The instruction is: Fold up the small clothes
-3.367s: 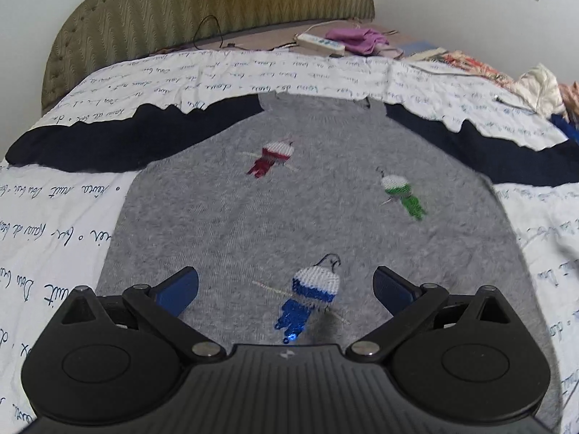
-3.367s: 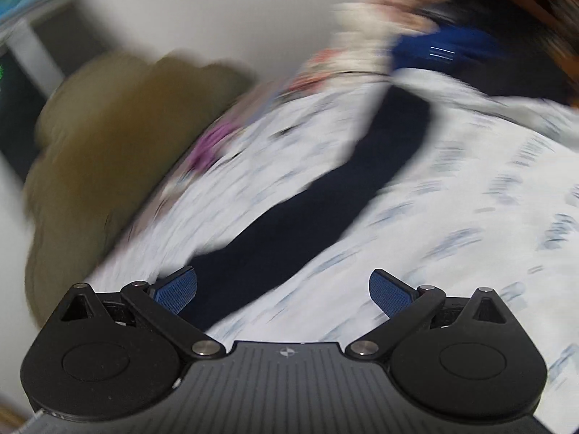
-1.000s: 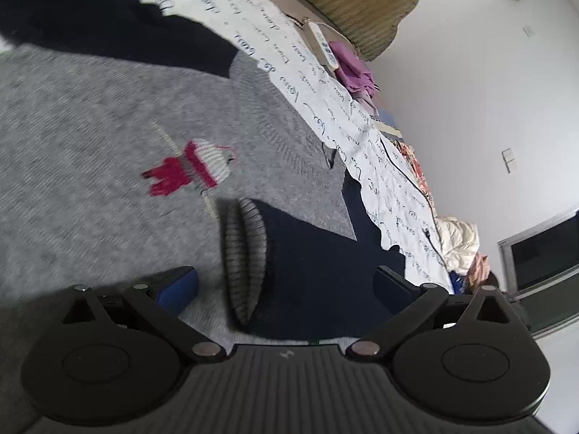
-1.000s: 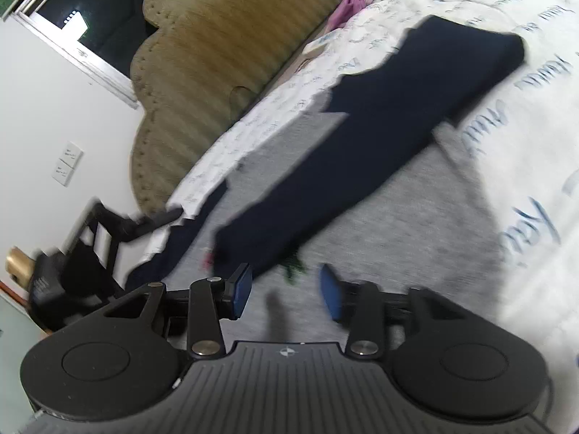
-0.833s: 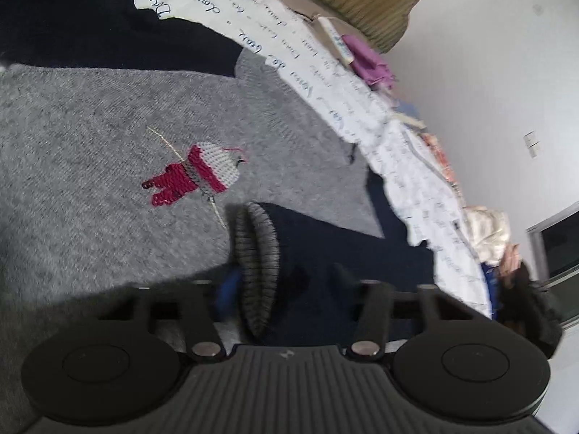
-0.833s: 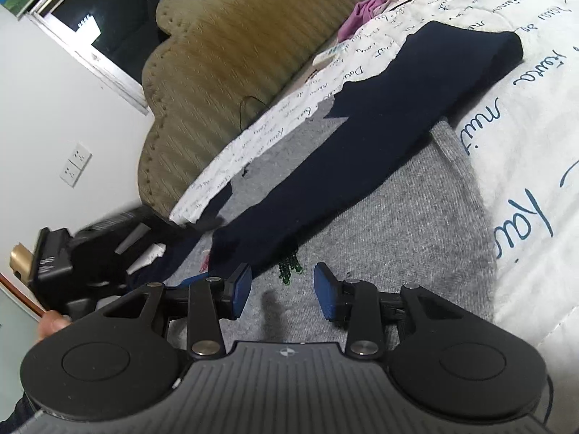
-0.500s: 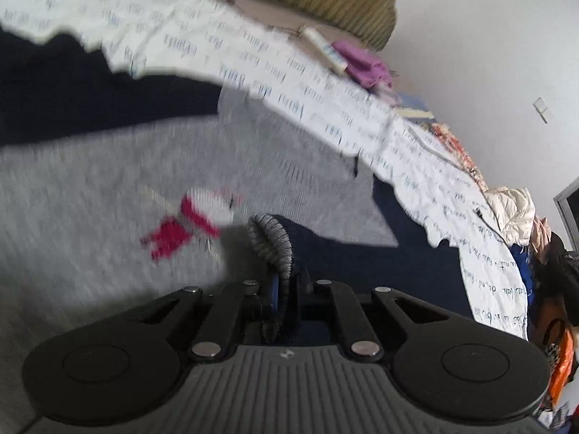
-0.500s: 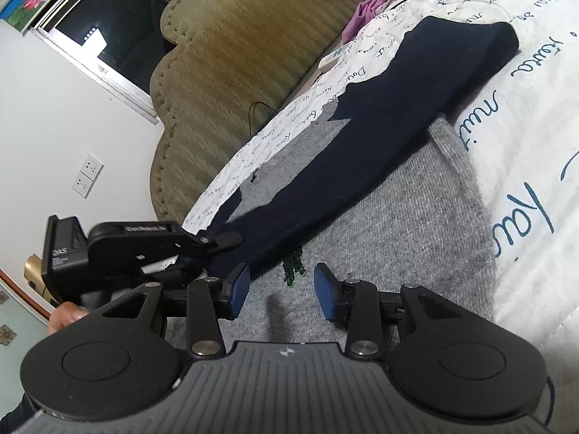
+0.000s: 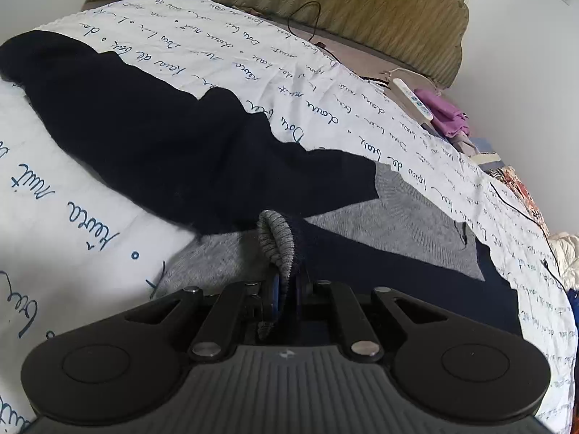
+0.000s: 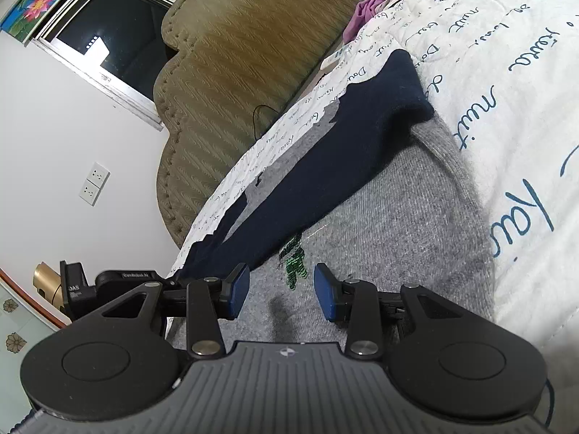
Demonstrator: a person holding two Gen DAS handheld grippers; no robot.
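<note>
The left tool (image 9: 284,291) is clamped on the grey cuff (image 9: 277,242) of the sweater (image 10: 391,224), which lies flat mid-bed (image 9: 90,217); the right tool (image 10: 280,289) hovers apart, empty. The sleeve should be carried low across the body, kept taut and laid straight.

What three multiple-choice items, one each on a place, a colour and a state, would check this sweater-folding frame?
1. Where does the right sleeve lie?
A. across the grey body
B. off the bed
C. under the headboard

2. What colour are the sequins ahead of the right gripper?
A. red
B. green
C. yellow

3. How is the left gripper?
A. wide open
B. shut on nothing
C. shut on the ribbed cuff

Answers: 1 A, navy lies over grey knit; 2 B, they glint green; 3 C, the pads pinch the cuff.
</note>
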